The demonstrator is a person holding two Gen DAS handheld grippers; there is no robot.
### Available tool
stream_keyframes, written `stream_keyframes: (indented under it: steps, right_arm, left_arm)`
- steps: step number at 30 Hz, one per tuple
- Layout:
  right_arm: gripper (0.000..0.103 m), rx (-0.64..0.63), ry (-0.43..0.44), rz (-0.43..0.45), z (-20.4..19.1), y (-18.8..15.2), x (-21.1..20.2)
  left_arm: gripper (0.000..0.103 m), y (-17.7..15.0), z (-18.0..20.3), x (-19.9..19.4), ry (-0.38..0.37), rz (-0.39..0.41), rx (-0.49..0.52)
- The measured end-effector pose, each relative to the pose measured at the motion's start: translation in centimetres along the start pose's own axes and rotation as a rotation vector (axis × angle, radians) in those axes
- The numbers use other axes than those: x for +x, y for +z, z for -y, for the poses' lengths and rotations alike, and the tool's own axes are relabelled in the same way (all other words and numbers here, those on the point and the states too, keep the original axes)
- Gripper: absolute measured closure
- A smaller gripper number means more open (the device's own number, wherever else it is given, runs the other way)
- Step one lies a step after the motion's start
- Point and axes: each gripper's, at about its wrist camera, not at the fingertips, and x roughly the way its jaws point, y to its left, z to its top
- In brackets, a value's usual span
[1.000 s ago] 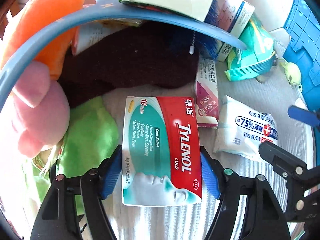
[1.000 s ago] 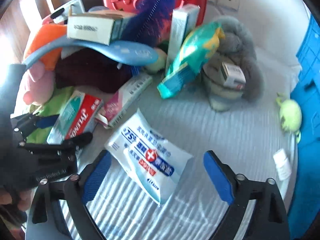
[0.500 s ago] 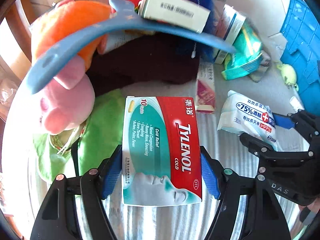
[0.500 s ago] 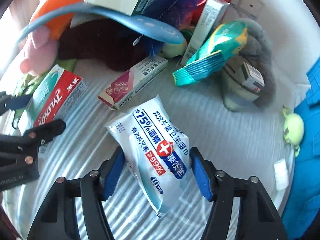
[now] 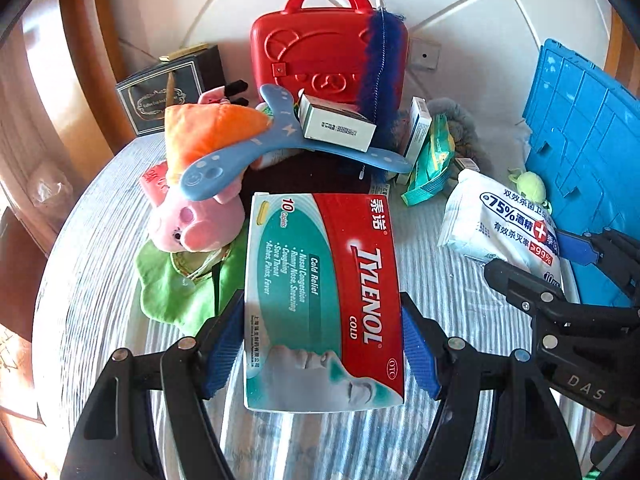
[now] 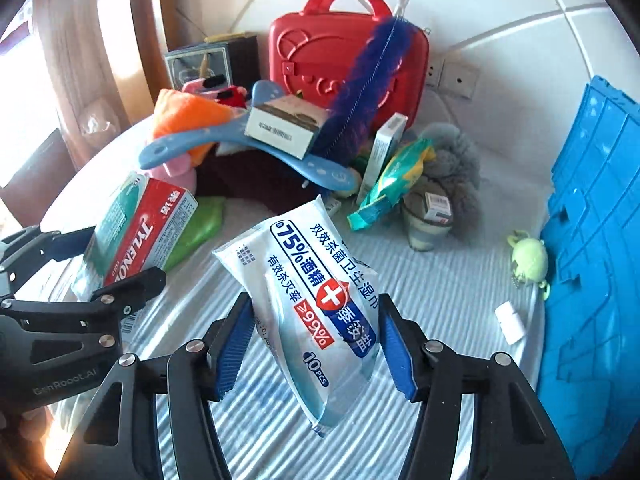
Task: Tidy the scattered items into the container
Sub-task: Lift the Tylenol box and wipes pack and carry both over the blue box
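Two packs gripped, both lifted clear of the striped surface (image 6: 460, 280). Far left: pink plush pig (image 5: 192, 224) lying on green cloth (image 5: 176, 296), with a blue hanger (image 5: 240, 152) across it and a white carton (image 5: 336, 126) perched on top. Left tongs (image 5: 322, 344) clamped on the Tylenol box (image 5: 324, 300), blue pads pressed against both long edges. Behind, against the wall: red case (image 5: 328, 52) with a blue brush (image 6: 368, 80) leaning on it. Further right: green snack bag (image 6: 392, 176) against grey plush (image 6: 456, 168). Right tongs (image 6: 316, 344) closed on the wipes pack (image 6: 312, 280), hanging tilted. Far right: small green toy (image 6: 528, 260) touching the blue container (image 6: 592, 240), upright at the surface edge.
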Motion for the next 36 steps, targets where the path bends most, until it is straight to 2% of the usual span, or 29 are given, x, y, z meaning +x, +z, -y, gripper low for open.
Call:
stream_keyframes:
  steps: [3,8,16,27,36]
  right_arm:
    - [0.043,-0.024,0.023,0.025,-1.2,0.1,-2.9]
    - [0.043,-0.066,0.040,0.054,-1.9,-0.8,-5.1]
    - [0.043,-0.054,-0.002,0.137,-4.0,-1.1,-10.3]
    - [0.043,-0.029,-0.099,0.202,-6.2,-1.3,-16.1]
    - [0.043,0.019,-0.190,0.253,-3.7,-1.3,-21.3]
  left_arm:
    - [0.032,-0.7,0.5,-1.1,0.022,0.012,-0.040]
    - [0.032,-2.2,1.3,-2.9,0.047,0.035,-0.075]
    - [0.032,-2.9,0.0,-7.6,0.042,0.130,-0.067]
    - [0.032,-2.5,-0.8,-12.5,-0.021,0.234,-0.018]
    - [0.032,0.0,2.7,-16.4,-0.086,0.336,0.048]
